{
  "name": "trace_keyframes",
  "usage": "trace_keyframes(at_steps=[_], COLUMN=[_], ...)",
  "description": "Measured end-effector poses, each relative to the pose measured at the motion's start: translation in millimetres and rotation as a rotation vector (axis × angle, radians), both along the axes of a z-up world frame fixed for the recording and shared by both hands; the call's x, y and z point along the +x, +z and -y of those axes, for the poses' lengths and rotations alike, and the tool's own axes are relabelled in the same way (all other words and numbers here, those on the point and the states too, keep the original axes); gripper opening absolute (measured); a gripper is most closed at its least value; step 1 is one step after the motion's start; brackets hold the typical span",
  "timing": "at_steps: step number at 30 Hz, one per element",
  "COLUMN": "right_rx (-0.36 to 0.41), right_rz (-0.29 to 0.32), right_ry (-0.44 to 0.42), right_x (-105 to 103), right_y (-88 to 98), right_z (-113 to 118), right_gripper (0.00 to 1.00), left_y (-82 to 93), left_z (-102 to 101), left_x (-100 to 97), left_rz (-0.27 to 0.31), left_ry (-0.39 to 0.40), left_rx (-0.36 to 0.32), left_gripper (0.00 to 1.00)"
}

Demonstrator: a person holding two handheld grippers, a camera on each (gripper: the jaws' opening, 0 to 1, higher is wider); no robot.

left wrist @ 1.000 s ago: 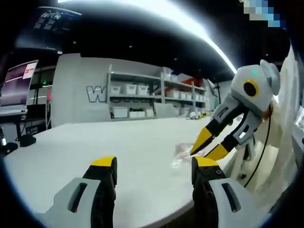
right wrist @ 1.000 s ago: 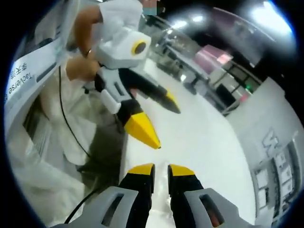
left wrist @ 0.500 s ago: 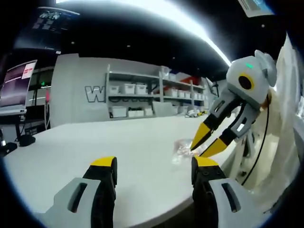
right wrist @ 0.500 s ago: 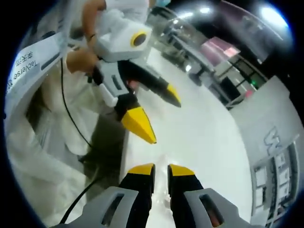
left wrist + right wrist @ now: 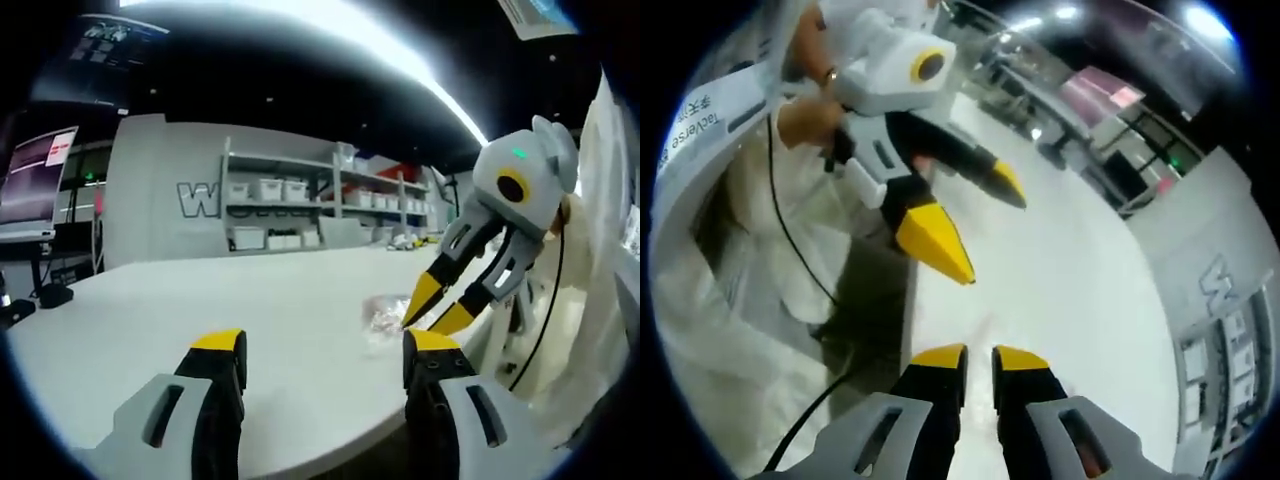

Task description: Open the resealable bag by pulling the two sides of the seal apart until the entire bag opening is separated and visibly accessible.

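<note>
On a white table (image 5: 200, 300), the left gripper (image 5: 325, 345) hangs wide open and empty, while right of it the clear bag (image 5: 385, 312) lies near the edge, where the right gripper (image 5: 440, 308), slightly parted, has lifted little, leaving the seal unopened.

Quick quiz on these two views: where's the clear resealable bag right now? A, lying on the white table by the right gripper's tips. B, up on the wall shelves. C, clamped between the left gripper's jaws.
A: the bag lies on the white table beside the right gripper.
</note>
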State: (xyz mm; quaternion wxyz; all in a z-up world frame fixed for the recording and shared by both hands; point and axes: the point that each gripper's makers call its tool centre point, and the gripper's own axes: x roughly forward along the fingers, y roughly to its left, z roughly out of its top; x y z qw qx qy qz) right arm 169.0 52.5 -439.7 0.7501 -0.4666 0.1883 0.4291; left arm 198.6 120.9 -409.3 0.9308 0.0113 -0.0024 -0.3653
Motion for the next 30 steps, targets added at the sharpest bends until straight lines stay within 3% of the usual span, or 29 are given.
trace_keyframes(at_steps=[18,24,30], right_rx=[0.106,0.204,0.350], right_rz=[-0.039,-0.083,-0.104], right_ry=[-0.064,-0.099,-0.162], right_x=[6.5,6.7,12.9], right_y=[-10.8,-11.5,-10.2], right_z=[10.8,10.5,12.6], right_gripper=[0.00,0.00,0.00], left_y=[-3.4,-2.7,-6.1], left_z=[4.3,7.5,14.8], left_x=[2.0,3.4,1.3], left_rz=[-0.013,-0.015,-0.027], left_ry=[-0.004,-0.006,-0.021], left_rx=[0.026,0.029,0.036], left_gripper=[0.62,0.62,0.62])
